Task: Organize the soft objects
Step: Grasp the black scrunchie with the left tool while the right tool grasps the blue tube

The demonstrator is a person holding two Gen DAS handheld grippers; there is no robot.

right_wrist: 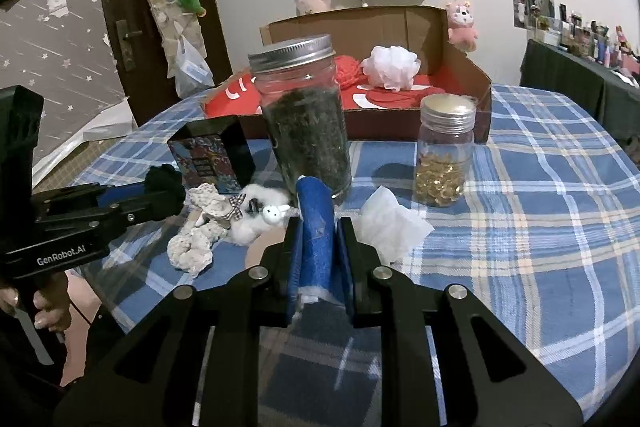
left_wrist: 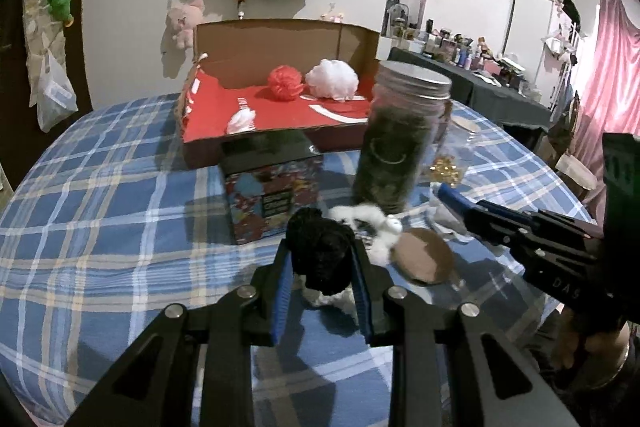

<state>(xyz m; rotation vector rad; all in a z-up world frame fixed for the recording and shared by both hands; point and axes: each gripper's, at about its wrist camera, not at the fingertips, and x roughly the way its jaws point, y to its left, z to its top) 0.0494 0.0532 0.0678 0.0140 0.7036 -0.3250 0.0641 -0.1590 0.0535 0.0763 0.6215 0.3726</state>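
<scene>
- Left gripper: blue pads closed in against a black yarn-like soft object, one pad on each side; the object stands up between the fingers, above the tablecloth.
- Seen from the right wrist view, the same left gripper comes in from the left edge of the table with the black soft object at its tip.
- Right gripper: narrow gap, pads pressed onto something blue; a bit of white shows at its base. Cannot tell what it is.
- White fluffy toy with small rabbit face lies on the blue plaid tablecloth, just beside a cream crocheted piece, both between the two grippers.
- Crumpled white tissue lies just right of the right gripper's fingers.
- Tall jar with dark contents stands mid-table; smaller jar with gold pieces stands to its right, apart.
- Small patterned box stands left of the tall jar.
- Open cardboard box with red lining sits at the far edge of the table; inside, a red puff and a white puff lie side by side at its far wall.
</scene>
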